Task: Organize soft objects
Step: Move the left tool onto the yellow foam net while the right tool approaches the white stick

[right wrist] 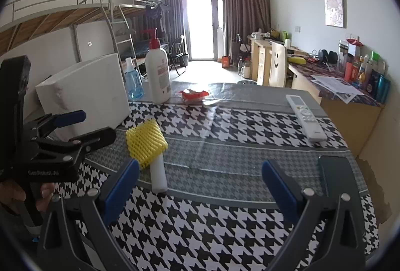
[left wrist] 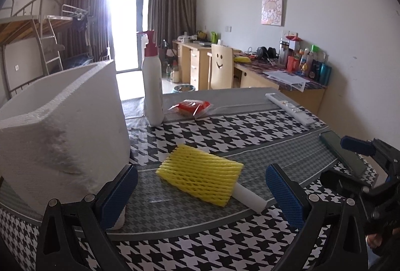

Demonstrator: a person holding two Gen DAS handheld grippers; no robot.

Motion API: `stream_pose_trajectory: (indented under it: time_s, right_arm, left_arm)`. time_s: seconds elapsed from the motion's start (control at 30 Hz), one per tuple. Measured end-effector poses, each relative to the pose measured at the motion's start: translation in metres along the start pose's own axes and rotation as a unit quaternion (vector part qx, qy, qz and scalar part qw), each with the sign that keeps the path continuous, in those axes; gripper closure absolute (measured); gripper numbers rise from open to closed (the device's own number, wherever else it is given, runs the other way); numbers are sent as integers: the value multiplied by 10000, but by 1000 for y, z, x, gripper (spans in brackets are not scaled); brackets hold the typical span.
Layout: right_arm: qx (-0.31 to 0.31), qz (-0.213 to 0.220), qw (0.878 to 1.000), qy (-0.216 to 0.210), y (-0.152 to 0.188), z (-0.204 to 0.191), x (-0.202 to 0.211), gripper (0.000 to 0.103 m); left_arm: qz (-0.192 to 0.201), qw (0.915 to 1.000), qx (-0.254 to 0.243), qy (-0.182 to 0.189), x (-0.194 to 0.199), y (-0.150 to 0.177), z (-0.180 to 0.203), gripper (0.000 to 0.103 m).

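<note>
A yellow foam net sleeve [left wrist: 200, 174] lies on the houndstooth table over a white foam tube [left wrist: 250, 197]; it also shows in the right wrist view [right wrist: 145, 143], with the tube [right wrist: 158, 173] sticking out toward me. My left gripper [left wrist: 202, 196] is open and empty, its blue pads either side of the sleeve, just short of it. My right gripper [right wrist: 200, 186] is open and empty over the table, to the right of the sleeve. A white foam box [left wrist: 57, 130] stands at the left, open at the top; it also shows in the right wrist view [right wrist: 85, 95].
A white pump bottle [left wrist: 152, 85], a red snack packet [left wrist: 191, 105], a white remote [left wrist: 290, 108] and a dark phone [left wrist: 342, 153] lie on the table. A blue spray bottle [right wrist: 132, 80] stands behind the box. Desks and a chair stand beyond the table.
</note>
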State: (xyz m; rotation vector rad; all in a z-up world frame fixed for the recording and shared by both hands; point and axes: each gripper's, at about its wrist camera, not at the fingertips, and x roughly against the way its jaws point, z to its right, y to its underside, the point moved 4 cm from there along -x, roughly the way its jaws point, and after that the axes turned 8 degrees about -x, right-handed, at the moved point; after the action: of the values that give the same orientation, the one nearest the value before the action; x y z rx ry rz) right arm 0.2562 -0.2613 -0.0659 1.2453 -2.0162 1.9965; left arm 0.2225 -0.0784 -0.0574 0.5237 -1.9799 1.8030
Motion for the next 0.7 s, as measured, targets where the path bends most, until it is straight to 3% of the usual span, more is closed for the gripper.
stream_pose_trajectory:
  time_s: [0.4,0.57,0.7]
  right_arm:
    - [-6,-241,9996,-176,7,7,-12,3]
    - [-22,-272,9994,-213,7,9,-14,3]
    - [-22,-284,9991,-308,6,8,-15,3]
  left_arm:
    - [-416,9989,190,-25,-27,6,2,2]
    - [-649,9974,300,-12,-40,10,1,8]
    - [-817,9962,303,-31,-50,14,0,18]
